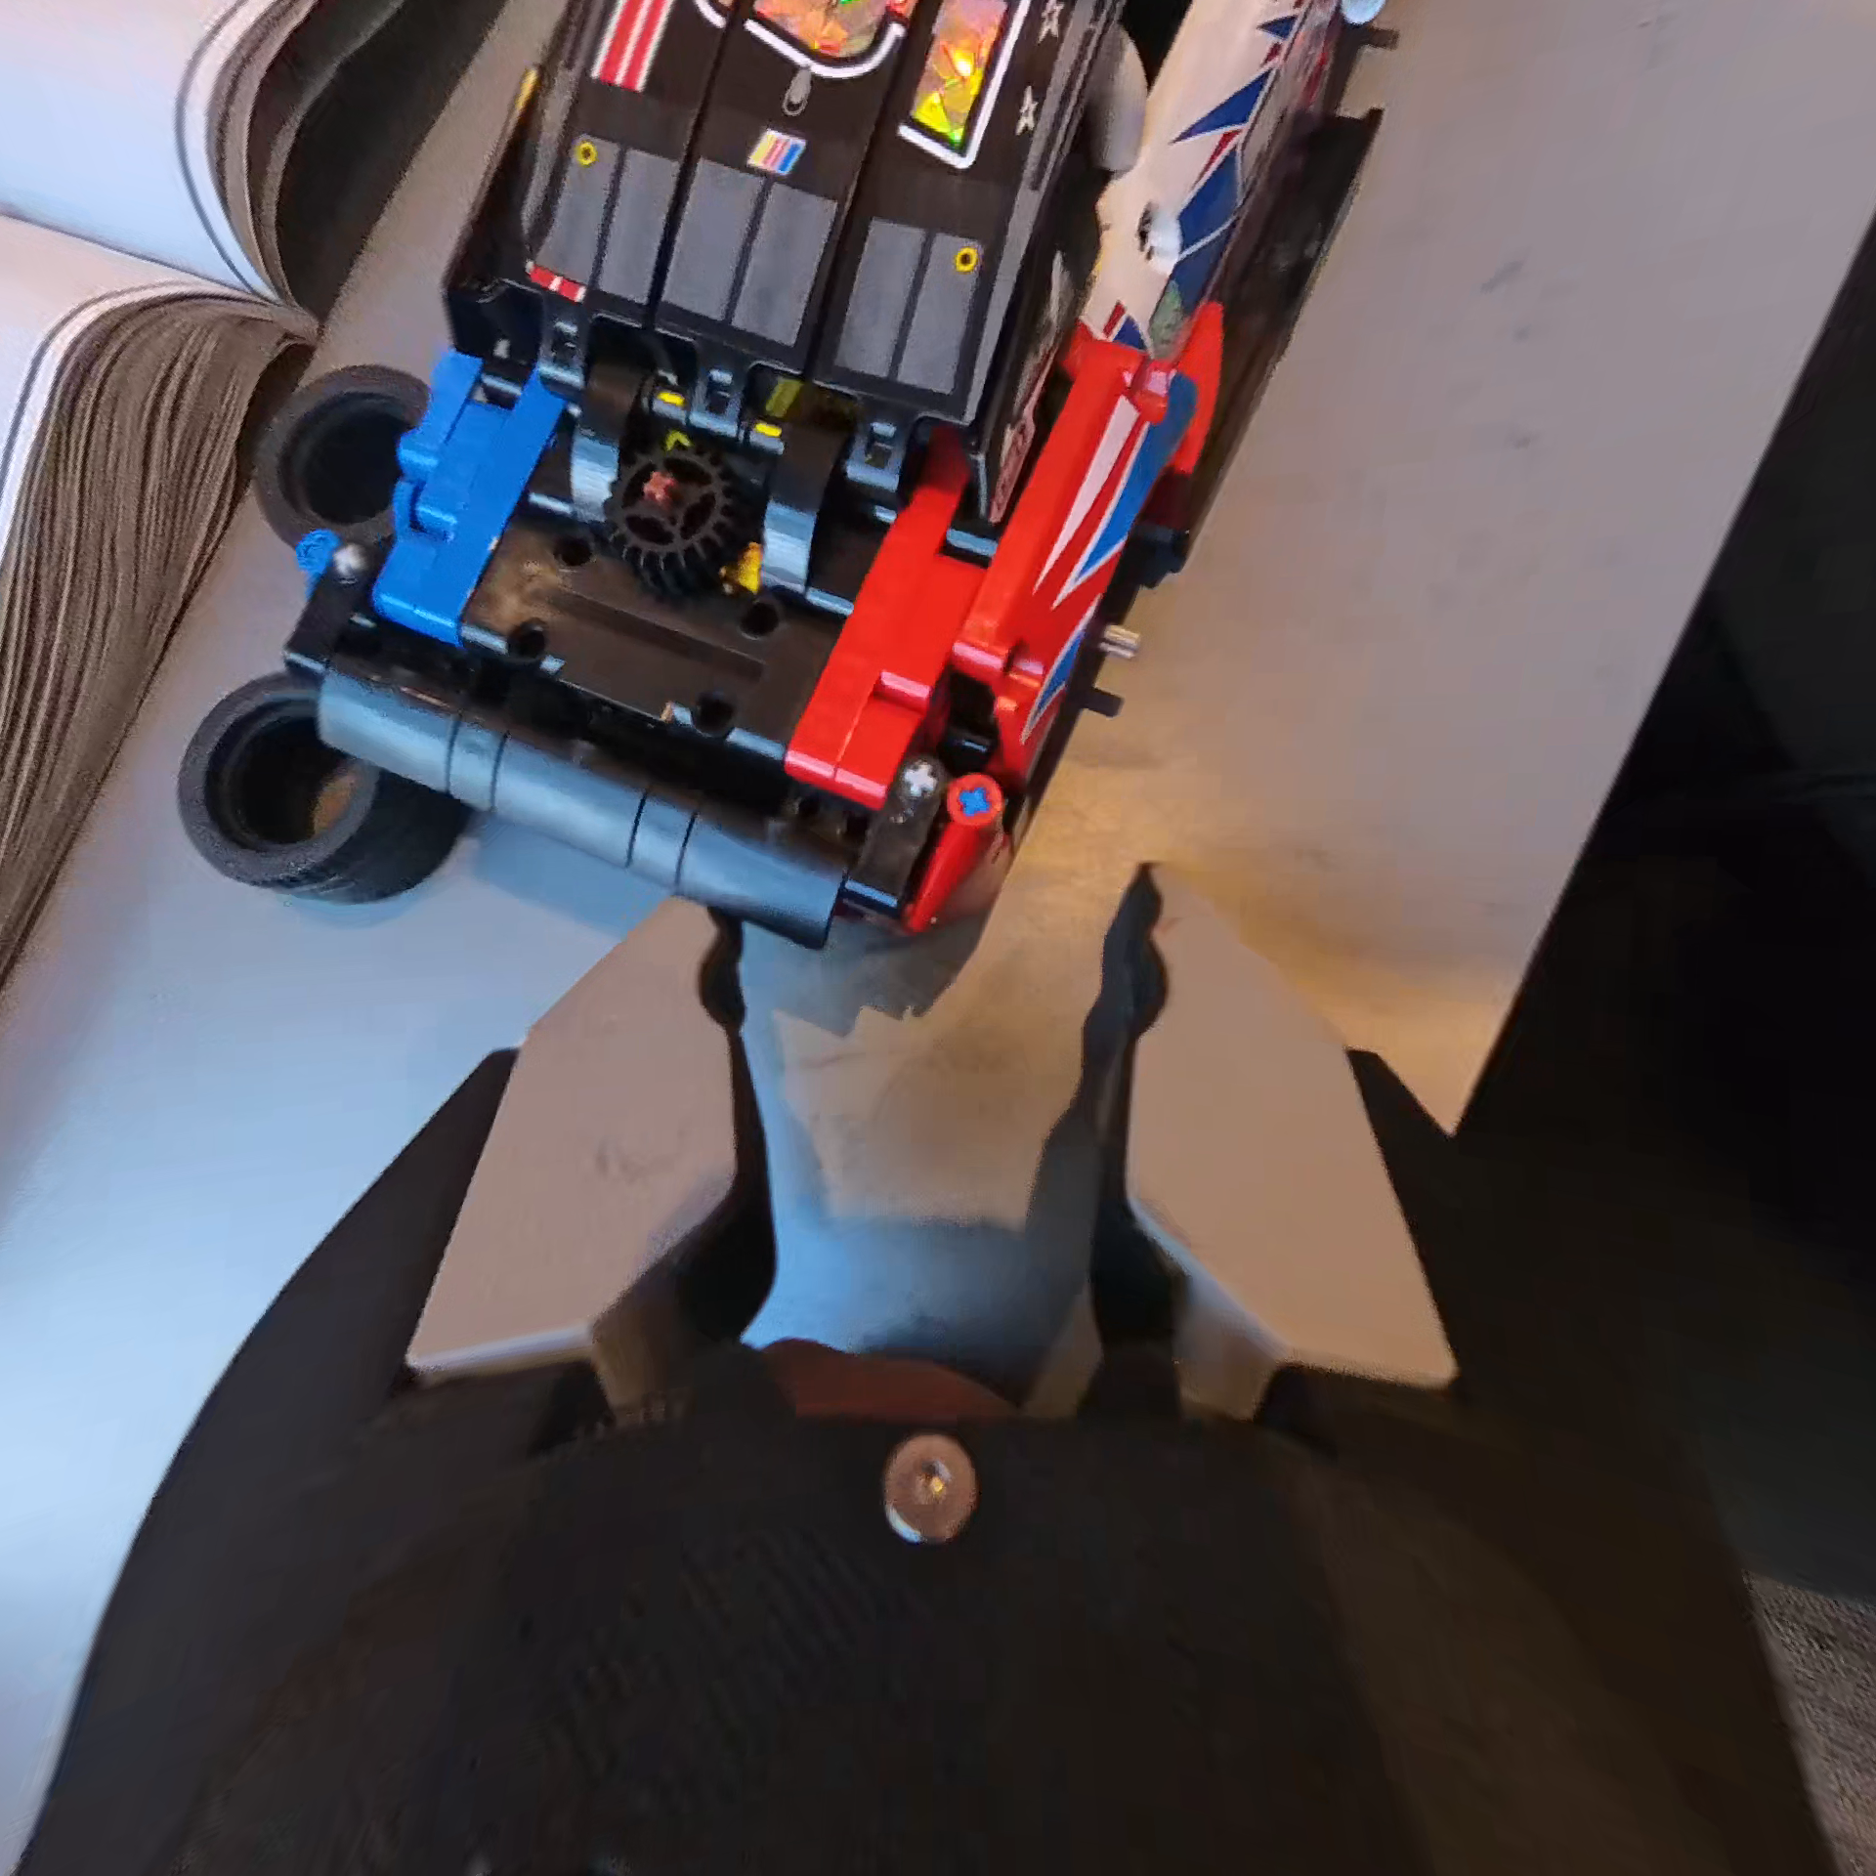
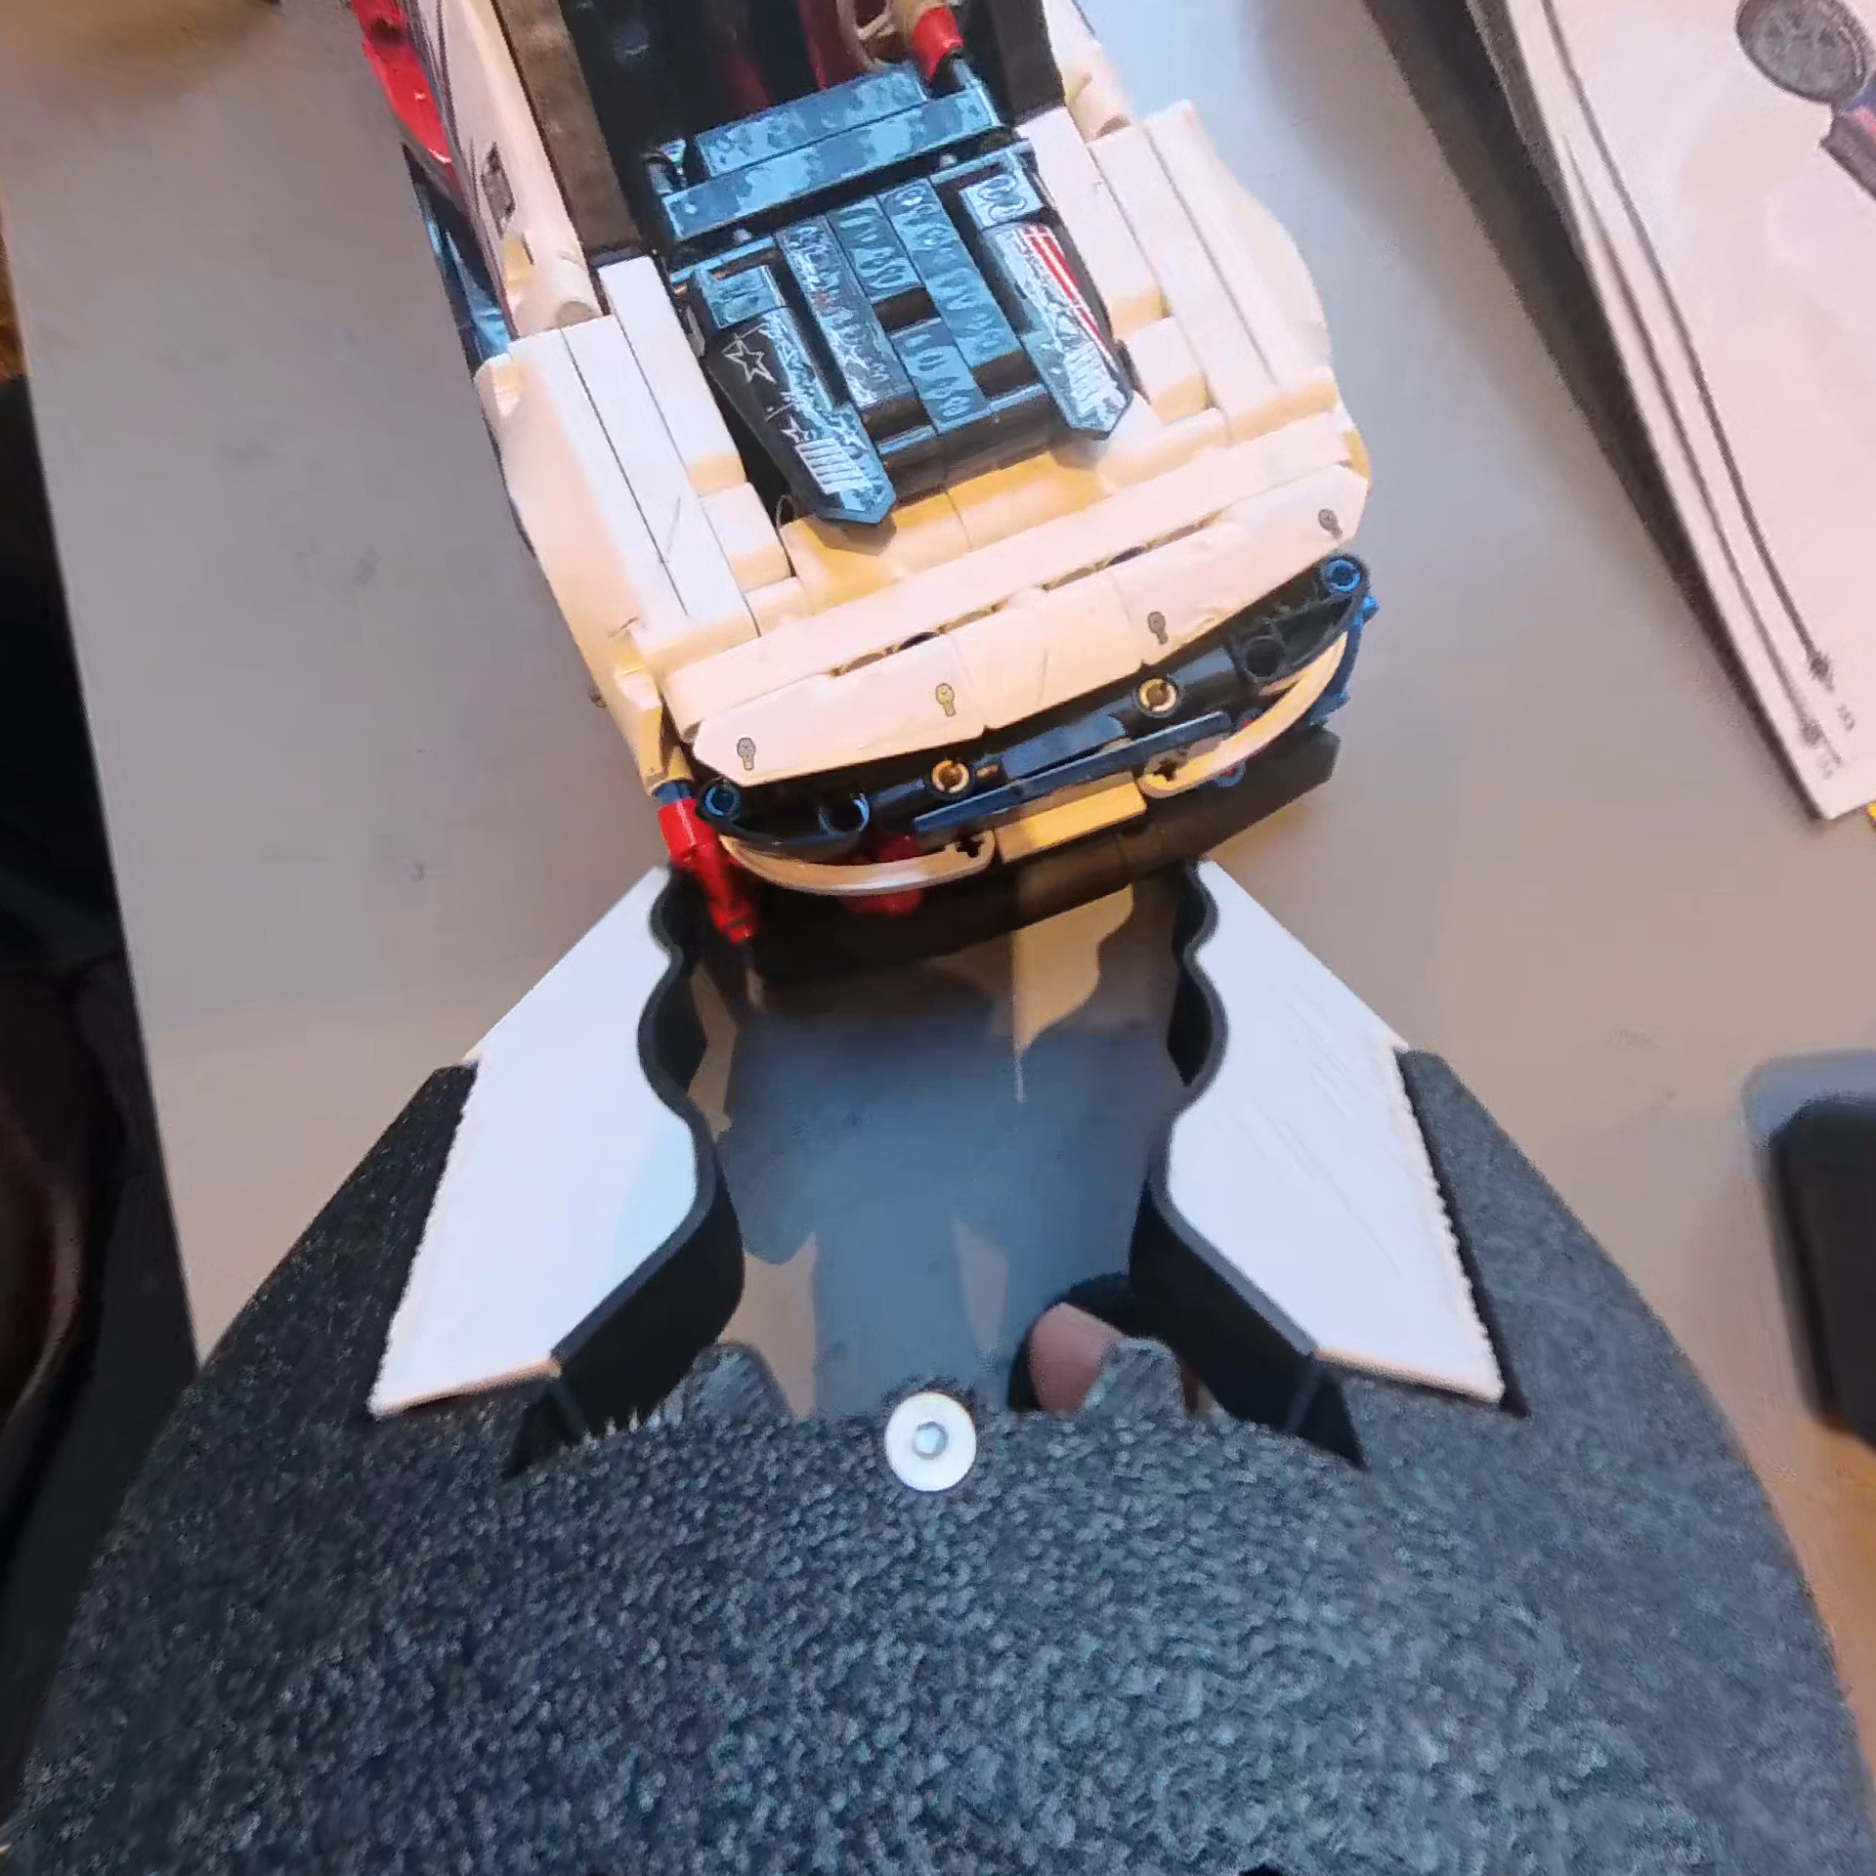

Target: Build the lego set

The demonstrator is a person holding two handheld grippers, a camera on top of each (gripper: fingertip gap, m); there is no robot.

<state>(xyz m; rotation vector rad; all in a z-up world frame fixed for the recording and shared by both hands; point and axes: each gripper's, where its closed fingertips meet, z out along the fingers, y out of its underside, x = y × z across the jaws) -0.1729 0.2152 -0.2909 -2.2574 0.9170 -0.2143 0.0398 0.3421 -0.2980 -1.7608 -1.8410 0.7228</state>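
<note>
Where the table (image 2: pixel 264 528) carries it, one lego car (image 2: pixel 914 487), white bonnet, black roof, red and blue rear panels; far end cut off in both views. Left gripper (image 1: pixel 939 914): jaws apart, empty, just behind the rear. Right gripper (image 2: pixel 929 893): jaws apart, at the nose. Instruction booklet (image 2: pixel 1675 355) near. Two loose tyres (image 1: pixel 294 792) beside the rear; blurred.
</note>
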